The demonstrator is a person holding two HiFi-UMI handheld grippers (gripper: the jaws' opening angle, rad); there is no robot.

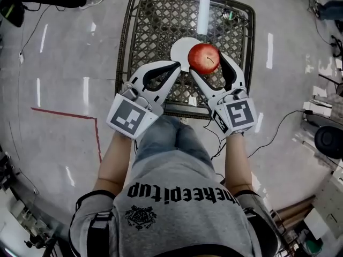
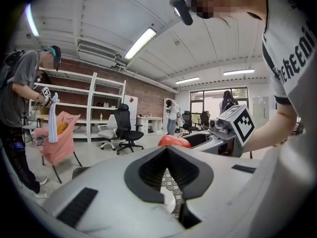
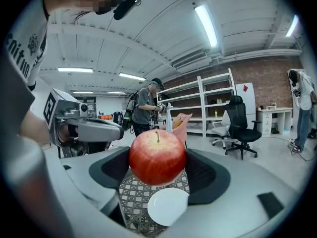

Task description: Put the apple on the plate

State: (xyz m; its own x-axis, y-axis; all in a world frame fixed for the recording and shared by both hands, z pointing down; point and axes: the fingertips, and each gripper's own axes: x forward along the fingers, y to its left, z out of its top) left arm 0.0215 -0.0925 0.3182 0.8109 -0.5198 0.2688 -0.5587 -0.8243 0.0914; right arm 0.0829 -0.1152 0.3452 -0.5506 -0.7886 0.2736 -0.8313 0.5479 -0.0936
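A red apple (image 1: pixel 203 58) is held in the air between the fingers of my right gripper (image 1: pixel 206 61), which is shut on it. In the right gripper view the apple (image 3: pixel 157 156) fills the gap of that gripper (image 3: pixel 157 163), stem up. A round white plate (image 1: pixel 179 51) lies on the mesh table, just left of and below the apple; the plate (image 3: pixel 168 206) shows under the fruit. My left gripper (image 1: pixel 177 65) is shut on nothing, its tips at the plate's near edge. From the left gripper (image 2: pixel 168 150) the apple (image 2: pixel 173 141) peeks over the jaws.
The black wire-mesh table (image 1: pixel 155 25) stands in front of the person's knees, with a white tube (image 1: pixel 203 12) at its far side. Red tape (image 1: pixel 64 114) and cables mark the floor. Farther off stand a person (image 3: pixel 146 108), an office chair (image 3: pixel 242 128) and shelves.
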